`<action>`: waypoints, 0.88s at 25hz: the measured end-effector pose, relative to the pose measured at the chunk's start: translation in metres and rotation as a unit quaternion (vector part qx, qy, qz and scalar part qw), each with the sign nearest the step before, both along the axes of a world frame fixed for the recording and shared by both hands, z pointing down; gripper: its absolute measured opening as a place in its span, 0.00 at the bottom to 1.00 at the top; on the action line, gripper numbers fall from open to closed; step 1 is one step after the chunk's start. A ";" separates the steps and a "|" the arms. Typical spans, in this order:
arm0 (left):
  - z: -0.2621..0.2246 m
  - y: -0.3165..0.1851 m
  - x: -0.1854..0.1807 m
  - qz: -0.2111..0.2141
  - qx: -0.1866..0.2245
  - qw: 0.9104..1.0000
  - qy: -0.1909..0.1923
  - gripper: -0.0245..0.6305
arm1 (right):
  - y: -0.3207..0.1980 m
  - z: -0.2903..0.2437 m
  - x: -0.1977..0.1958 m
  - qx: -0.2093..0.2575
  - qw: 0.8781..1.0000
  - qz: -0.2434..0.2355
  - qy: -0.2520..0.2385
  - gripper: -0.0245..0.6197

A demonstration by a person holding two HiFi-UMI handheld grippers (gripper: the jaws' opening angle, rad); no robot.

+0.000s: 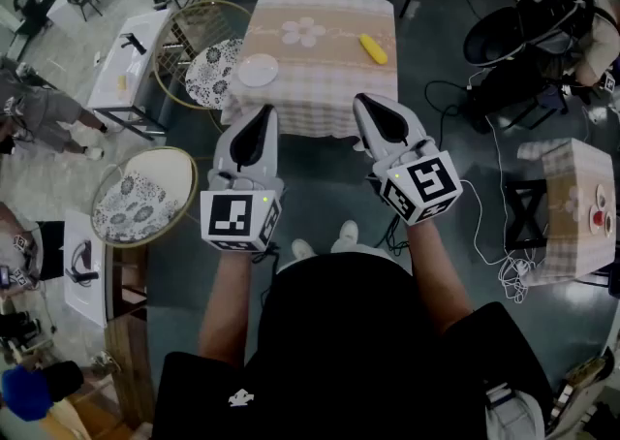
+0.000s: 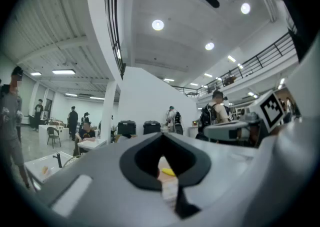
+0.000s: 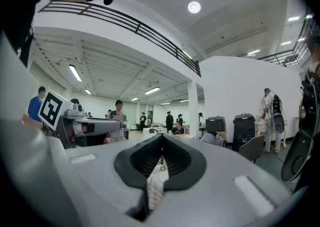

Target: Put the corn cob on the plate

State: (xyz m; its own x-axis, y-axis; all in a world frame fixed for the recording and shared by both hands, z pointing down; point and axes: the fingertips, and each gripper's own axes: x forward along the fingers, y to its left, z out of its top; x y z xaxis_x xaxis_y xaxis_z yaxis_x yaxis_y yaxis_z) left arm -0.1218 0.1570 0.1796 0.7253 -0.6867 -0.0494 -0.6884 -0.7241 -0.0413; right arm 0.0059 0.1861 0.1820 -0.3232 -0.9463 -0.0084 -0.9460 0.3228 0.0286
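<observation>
Corn cob point(image 2: 168, 172) half-hidden by closed left hand-held gripper point(image 2: 162, 134), right hand-held gripper point(image 3: 161, 135) closed, empty

Left gripper point(image 1: 263, 114) and right gripper point(image 1: 366, 101) held level, side by side, jaws closed and empty.

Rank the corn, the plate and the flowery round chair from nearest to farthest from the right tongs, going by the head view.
1. Corn: right side of the table, just ahead of the right tongs.
2. Plate: at the table's left edge.
3. Chair: on the floor left of the table, past the plate.
</observation>
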 end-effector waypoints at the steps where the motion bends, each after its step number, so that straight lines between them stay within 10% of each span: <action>1: 0.000 0.000 0.003 0.000 0.000 1.000 -0.001 0.05 | 0.000 0.000 0.002 0.000 1.000 -0.001 -0.001 0.04; 22: 0.004 -0.005 0.051 -0.021 0.001 1.000 -0.017 0.05 | -0.012 0.000 0.045 0.026 0.999 -0.030 -0.009 0.04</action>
State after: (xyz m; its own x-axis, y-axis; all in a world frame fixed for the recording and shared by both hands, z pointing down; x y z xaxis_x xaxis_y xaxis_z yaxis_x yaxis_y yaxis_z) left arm -0.0710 0.1520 0.1839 0.6976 -0.7160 -0.0254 -0.7158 -0.6951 -0.0669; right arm 0.0513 0.1744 0.1824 -0.3788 -0.9234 -0.0627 -0.9255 0.3776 0.0306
